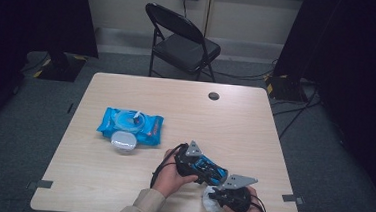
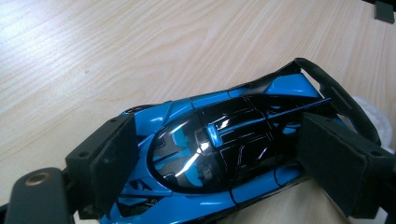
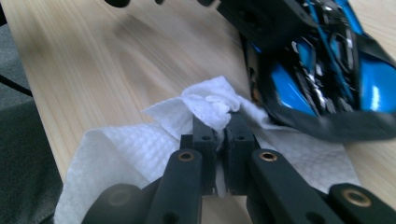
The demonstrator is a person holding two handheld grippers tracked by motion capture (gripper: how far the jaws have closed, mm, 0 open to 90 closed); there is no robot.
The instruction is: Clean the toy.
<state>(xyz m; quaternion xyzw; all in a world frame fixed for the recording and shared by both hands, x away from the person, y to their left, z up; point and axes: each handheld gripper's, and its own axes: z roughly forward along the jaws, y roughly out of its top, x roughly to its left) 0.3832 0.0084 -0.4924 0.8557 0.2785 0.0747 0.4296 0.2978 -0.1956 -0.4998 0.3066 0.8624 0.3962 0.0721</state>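
**Inspector:** Pale wood-grain table [image 1: 120, 186] on grey carpet, a black folding chair [image 1: 180, 38] standing behind its far edge. State what is on the near right part.

**Assistant:** Both hands work there. The left gripper [image 1: 199, 166] holds a blue and black toy car [image 2: 219, 154], jaws clamped across the body, one black pad pressed on each flank. In the left gripper view the car lies lengthwise between the pads, its black rear wing toward the far right.

**Inspector:** And the other hand?

**Assistant:** The right gripper [image 3: 218, 128] has its jaws drawn together on a bunched fold of white wipe [image 3: 210, 105]. The rest of the sheet spreads flat on the table beneath and to both sides of the jaws. In the high view the wipe shows as a white patch at the near edge, under that gripper.

**Inspector:** Relation of wipe to car?

**Assistant:** In the right gripper view the pinched fold sits just beside the car's dark lower edge, and the car lies over the far part of the sheet. Whether the fold itself touches the car I cannot tell; that area is blurred.

**Inspector:** Anything else on the surface?

**Assistant:** A blue wipes packet [image 1: 132, 124] lies left of centre, well apart from the hands, with its white round lid [image 1: 123, 141] touching its near edge. A dark round cable hole [image 1: 214, 96] sits near the far edge.
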